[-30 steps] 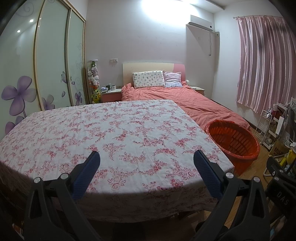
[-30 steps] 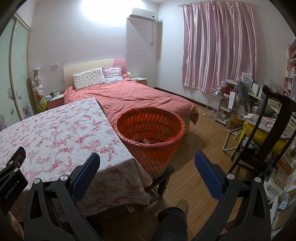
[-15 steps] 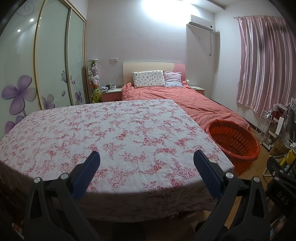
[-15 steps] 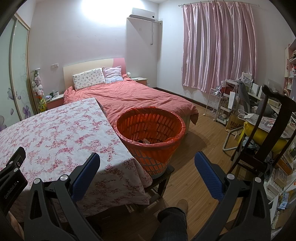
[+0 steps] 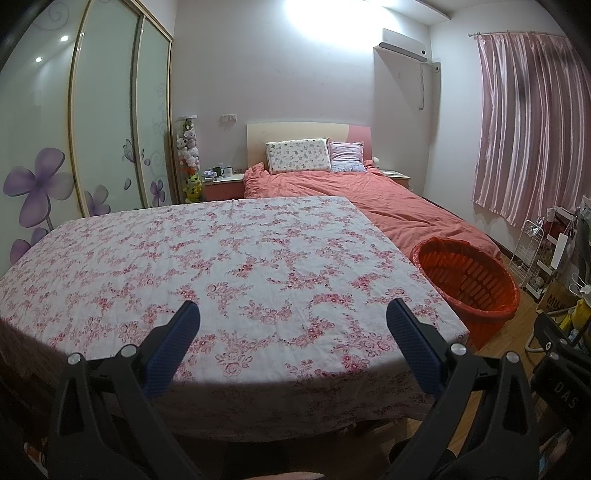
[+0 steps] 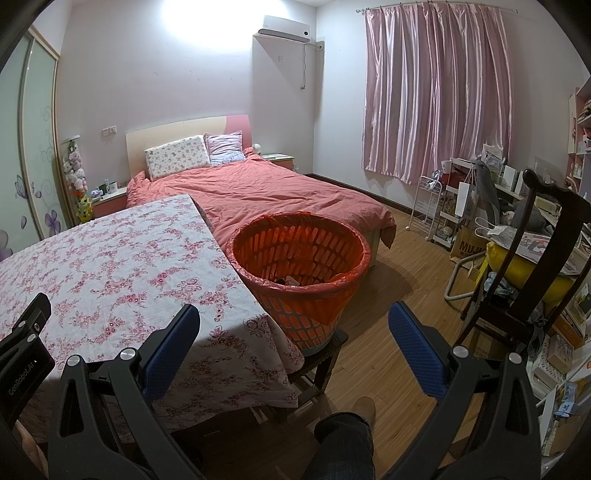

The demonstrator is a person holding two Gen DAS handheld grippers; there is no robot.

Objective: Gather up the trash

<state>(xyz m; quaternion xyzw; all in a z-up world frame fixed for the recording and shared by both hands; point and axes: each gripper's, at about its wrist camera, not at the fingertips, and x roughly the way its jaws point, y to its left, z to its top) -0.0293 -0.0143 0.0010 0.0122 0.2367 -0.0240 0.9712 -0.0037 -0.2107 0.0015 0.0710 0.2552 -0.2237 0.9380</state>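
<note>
Both claws are held wide open and empty: the left claw (image 5: 291,314) is poised over the table (image 5: 258,258), the right claw (image 6: 293,319) over its corner, beside the basket (image 6: 236,254). No trash is seen on the table; some scraps (image 6: 291,280) are seen inside the basket, so the collecting is judged largely done, perhaps finished

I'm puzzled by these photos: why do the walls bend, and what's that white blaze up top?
Left wrist view: fisheye lens bows the wardrobe; the wall is blown out by glare. Right wrist view: same glare, curtain curves, corners dark.
</note>
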